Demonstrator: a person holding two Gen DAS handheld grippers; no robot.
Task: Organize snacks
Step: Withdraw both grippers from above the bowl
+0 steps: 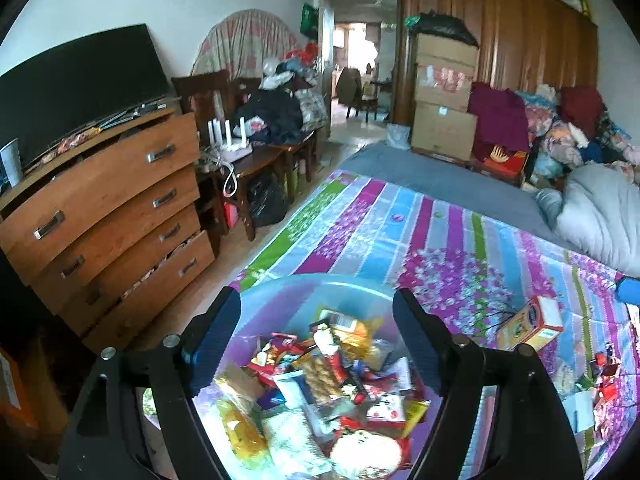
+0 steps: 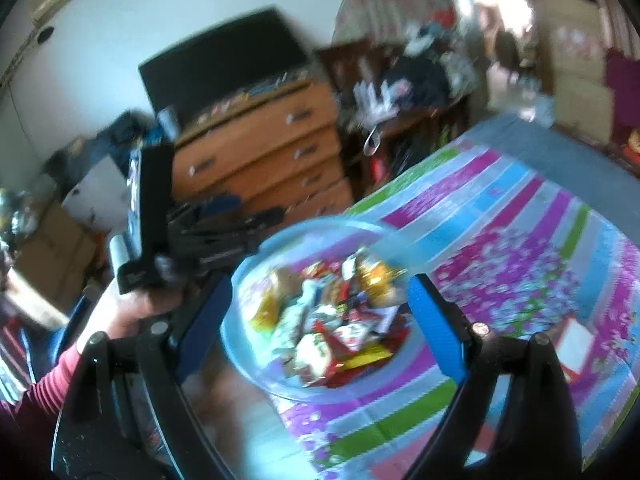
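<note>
A translucent blue basin (image 1: 344, 282) heaped with snack packets (image 1: 320, 372) sits near the corner of a bed with a striped floral sheet (image 1: 400, 232). My left gripper (image 1: 316, 300) hovers over the basin, open, with nothing between its fingers. An orange and white snack box (image 1: 528, 328) lies on the sheet to the right, with loose packets (image 1: 600, 372) beyond it. The blurred right wrist view shows the same basin (image 2: 248, 264) and snacks (image 2: 332, 320). My right gripper (image 2: 320, 284) is open and empty above them. A hand (image 2: 120, 308) grips the other tool's black handle (image 2: 150, 208) on the left.
A wooden chest of drawers (image 1: 112, 208) with a dark screen (image 1: 80, 84) on top stands left of the bed, its lowest drawer ajar. A cluttered side table (image 1: 248, 156) lies beyond it. A grey duvet (image 1: 600, 216) is on the far right, and stacked cartons (image 1: 444, 100) stand by the wardrobe.
</note>
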